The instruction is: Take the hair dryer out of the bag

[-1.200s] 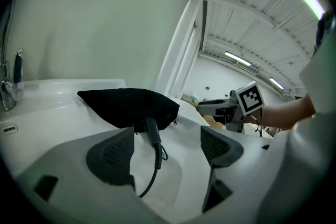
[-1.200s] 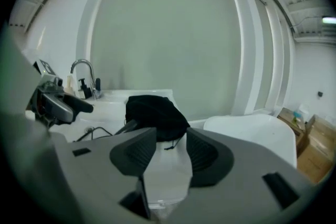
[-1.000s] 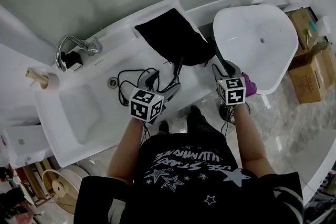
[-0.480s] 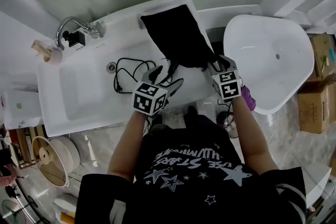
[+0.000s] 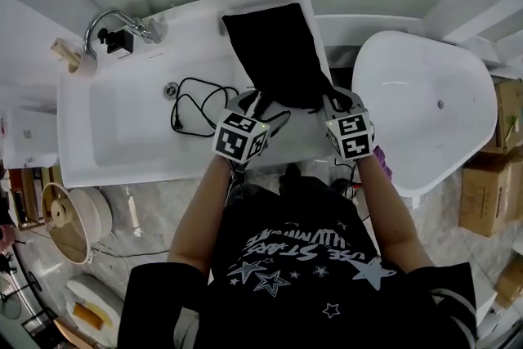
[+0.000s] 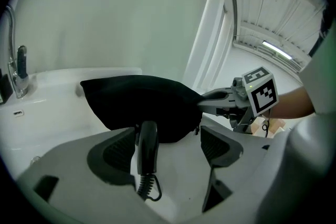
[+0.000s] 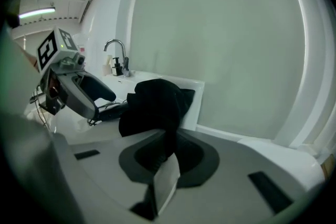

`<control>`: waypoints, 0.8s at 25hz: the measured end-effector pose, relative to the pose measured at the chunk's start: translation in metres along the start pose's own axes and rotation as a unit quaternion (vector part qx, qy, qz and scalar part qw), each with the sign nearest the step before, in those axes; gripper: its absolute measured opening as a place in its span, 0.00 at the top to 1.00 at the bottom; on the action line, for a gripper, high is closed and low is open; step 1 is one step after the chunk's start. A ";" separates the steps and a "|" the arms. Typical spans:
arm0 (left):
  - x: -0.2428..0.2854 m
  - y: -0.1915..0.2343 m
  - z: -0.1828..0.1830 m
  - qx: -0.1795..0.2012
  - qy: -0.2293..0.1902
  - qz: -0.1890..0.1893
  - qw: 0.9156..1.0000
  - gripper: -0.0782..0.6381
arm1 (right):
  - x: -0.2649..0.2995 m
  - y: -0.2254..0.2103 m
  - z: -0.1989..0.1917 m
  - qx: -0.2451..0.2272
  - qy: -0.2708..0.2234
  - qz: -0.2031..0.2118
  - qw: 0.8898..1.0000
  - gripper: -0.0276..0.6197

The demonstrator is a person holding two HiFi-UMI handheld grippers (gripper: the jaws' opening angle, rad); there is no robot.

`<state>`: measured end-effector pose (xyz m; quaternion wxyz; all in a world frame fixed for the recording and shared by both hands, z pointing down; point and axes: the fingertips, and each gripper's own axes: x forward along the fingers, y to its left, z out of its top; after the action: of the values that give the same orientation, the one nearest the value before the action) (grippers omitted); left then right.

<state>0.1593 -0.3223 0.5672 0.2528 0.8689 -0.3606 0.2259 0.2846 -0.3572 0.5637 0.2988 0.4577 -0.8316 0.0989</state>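
Note:
A black bag [image 5: 278, 53] lies on the white counter [image 5: 196, 24] beside the sink. The black hair dryer's handle [image 6: 147, 149] sticks out of the bag's mouth, and its coiled cord [image 5: 196, 106] trails into the basin. My left gripper [image 5: 260, 109] stands open at the mouth. In the left gripper view [image 6: 168, 144] the handle lies between the jaws, close to the left pad [image 6: 118, 152]. My right gripper [image 5: 333, 104] has just been closing, and the right gripper view [image 7: 165, 157] shows it shut on the bag's edge [image 7: 157, 107], by a white label [image 7: 167, 178].
A chrome faucet [image 5: 114, 20] and a drain [image 5: 170, 88] are at the sink basin [image 5: 114, 143] to the left. A large white tub [image 5: 425, 110] stands to the right, with cardboard boxes [image 5: 490, 176] beyond it. A wall rises behind the counter.
Both grippers have moved forward to the bag's mouth. The right jaws have closed on the bag's edge, and the left jaws have come around the dryer's handle.

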 end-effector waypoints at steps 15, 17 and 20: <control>0.042 0.028 0.010 -0.031 0.032 0.025 0.999 0.38 | 0.008 -0.001 0.014 0.016 -0.017 0.040 0.999 0.91; 0.045 0.036 0.012 -0.037 0.035 0.036 0.998 0.47 | 0.009 -0.001 0.014 0.015 -0.016 0.043 0.999 0.92; 0.048 0.040 0.012 -0.047 0.042 0.041 0.997 0.49 | 0.009 -0.001 0.014 0.015 -0.017 0.046 0.999 0.91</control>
<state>0.1624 -0.3788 0.5962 0.2988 0.8300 -0.3955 0.2556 0.2762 -0.3706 0.5578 0.2726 0.4253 -0.8550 0.1175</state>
